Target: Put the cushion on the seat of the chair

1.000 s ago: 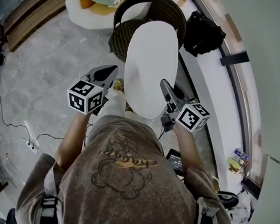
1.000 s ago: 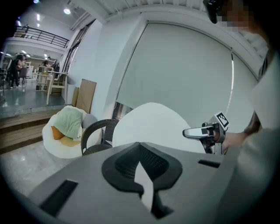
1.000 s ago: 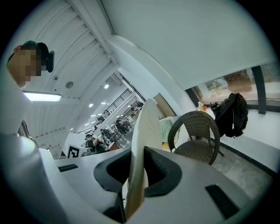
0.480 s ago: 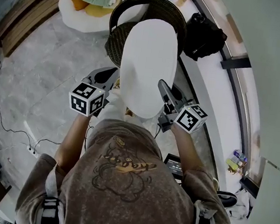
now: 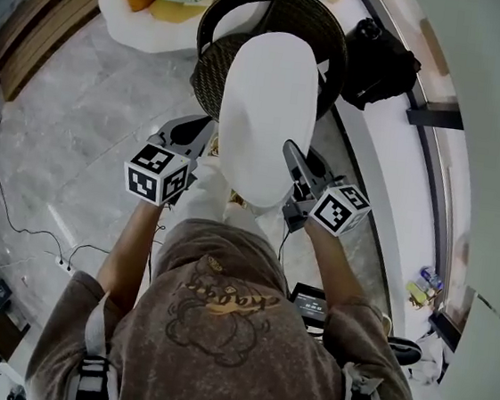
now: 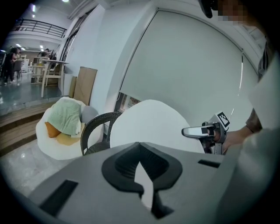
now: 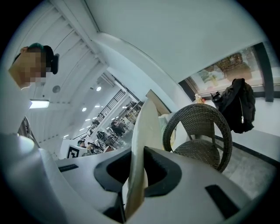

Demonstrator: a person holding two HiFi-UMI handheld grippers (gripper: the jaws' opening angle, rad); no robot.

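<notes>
With left tongs (image 5: pixel 196 135) and right tongs (image 5: pixel 292 159) each clamped on the cushion (image 5: pixel 269 107), lower it level, centred over the chair (image 5: pixel 213 69) seat (image 7: pixel 199 151).

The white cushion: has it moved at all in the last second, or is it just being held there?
The cushion was carried forward, further over the wicker chair. The left gripper and right gripper still have their fingers shut on its side edges; nothing was let go. The wicker chair stayed put.
</notes>
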